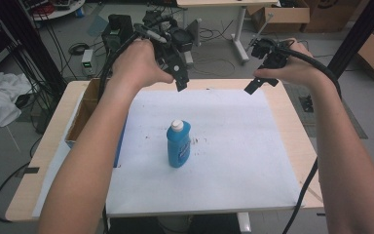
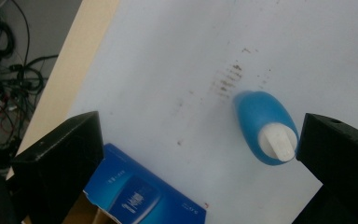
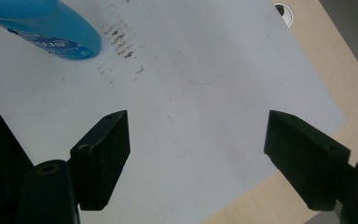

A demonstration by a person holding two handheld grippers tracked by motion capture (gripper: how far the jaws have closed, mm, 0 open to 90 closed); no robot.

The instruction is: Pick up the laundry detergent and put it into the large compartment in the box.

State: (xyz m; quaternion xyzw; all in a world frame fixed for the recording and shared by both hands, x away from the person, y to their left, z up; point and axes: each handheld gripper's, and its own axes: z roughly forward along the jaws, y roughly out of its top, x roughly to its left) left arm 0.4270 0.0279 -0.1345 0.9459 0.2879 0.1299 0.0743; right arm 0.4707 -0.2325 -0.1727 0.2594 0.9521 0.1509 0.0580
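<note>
**Blue bottle upright mid-worktop**

The left gripper (image 1: 181, 84) hangs released over the far edge. The blue bottle (image 1: 178, 144), white-capped and labelled, stands with its long axis vertical on the white sheet (image 1: 233, 146). The right gripper (image 1: 258, 84) is likewise spread, empty.

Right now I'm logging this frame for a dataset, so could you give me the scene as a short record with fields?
bottle: blue bottle, white cap, upright on white sheet
box: blue-sided cardboard box at table's left edge
left gripper: open, raised above table
right gripper: open, raised, holding nothing
stains: brown specks beside bottle
</note>
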